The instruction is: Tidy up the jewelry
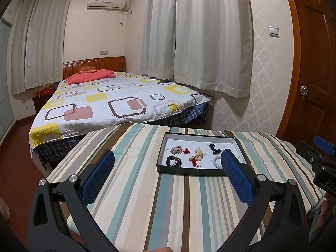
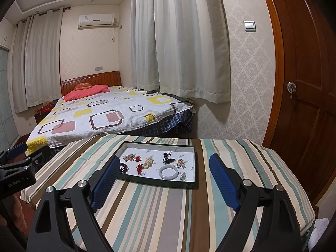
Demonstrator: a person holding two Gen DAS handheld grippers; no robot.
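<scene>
On the striped tablecloth [image 2: 159,208], w/ a bed [image 2: 109,117] behind it, sits a shallow dark-rimmed tray [image 2: 194,163] w/ a white floor, and that's where all the jewelry is. Far left, the left gripper [image 1: 167,163] hangs over the cloth, blue pads wide apart, nothing btwn them; its right pad overlaps the tray's near-right corner in its own view, but whether it touches, can't tell. Inside the tray, left to right: a dark red bead bracelet [image 1: 173,161] at the near-left, a brownish cluster piece [image 1: 176,150] behind it, a small red charm [image 2: 137,159], a red knotted tassel [image 2: 140,169] near the front rim, a cream bead bundle [image 2: 148,161] mid-tray, a black cord pendant [image 2: 167,157] toward the back, a pale jade bangle [image 2: 168,172] lying flat near the front, then two small beaded bits [image 2: 181,163] at the right side. Right gripper [image 2: 164,163] hovers short of the tray, jaws spread wide, empty. Far right, a wooden door [image 2: 304,84], shut.
</scene>
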